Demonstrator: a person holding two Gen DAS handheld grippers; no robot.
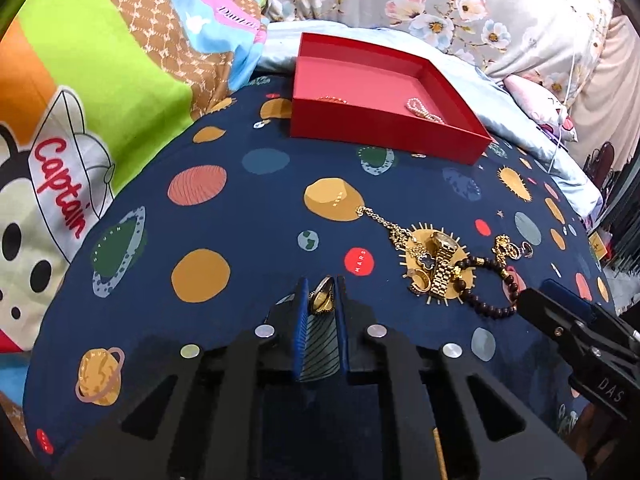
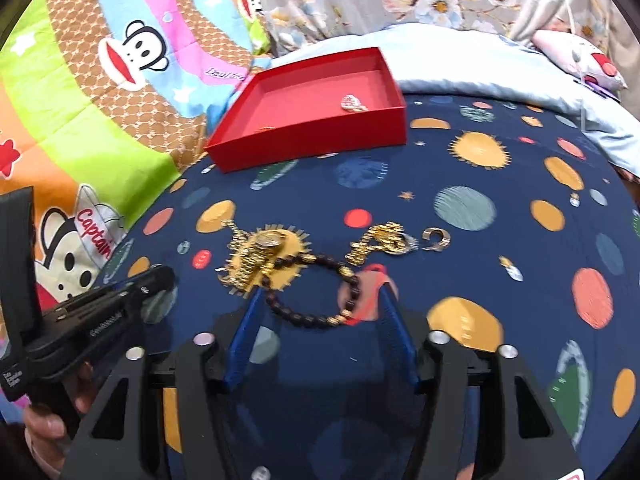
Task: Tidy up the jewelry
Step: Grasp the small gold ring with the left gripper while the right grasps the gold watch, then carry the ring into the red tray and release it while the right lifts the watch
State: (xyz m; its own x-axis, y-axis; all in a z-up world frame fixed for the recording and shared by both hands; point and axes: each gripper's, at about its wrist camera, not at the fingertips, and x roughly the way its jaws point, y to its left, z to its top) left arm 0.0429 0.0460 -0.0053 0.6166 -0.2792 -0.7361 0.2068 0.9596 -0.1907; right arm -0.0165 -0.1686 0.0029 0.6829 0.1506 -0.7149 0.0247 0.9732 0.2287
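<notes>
My left gripper (image 1: pixel 321 285) is shut on a small gold ring (image 1: pixel 322 298), just above the navy planet-print cover. A gold watch (image 1: pixel 442 254) lies to its right in a heap with a gold chain (image 1: pixel 382 222). The dark bead bracelet (image 2: pixel 310 316) lies flat between the blue fingers (image 2: pixel 244 332) of my right gripper (image 2: pixel 320 290). That gripper stands open around it, with a gap on the right side. The red box (image 1: pixel 384 138) at the back holds a pearl bracelet (image 1: pixel 424 110) and a gold piece (image 1: pixel 332 99). More gold pieces (image 2: pixel 384 238) lie beyond the bracelet.
A colourful cartoon quilt (image 1: pixel 100 80) rises on the left and floral pillows (image 1: pixel 440 4) lie behind the box. A pale blue sheet (image 2: pixel 480 64) borders the cover at the back right. A hand (image 2: pixel 44 428) holds the left gripper's handle low at the left.
</notes>
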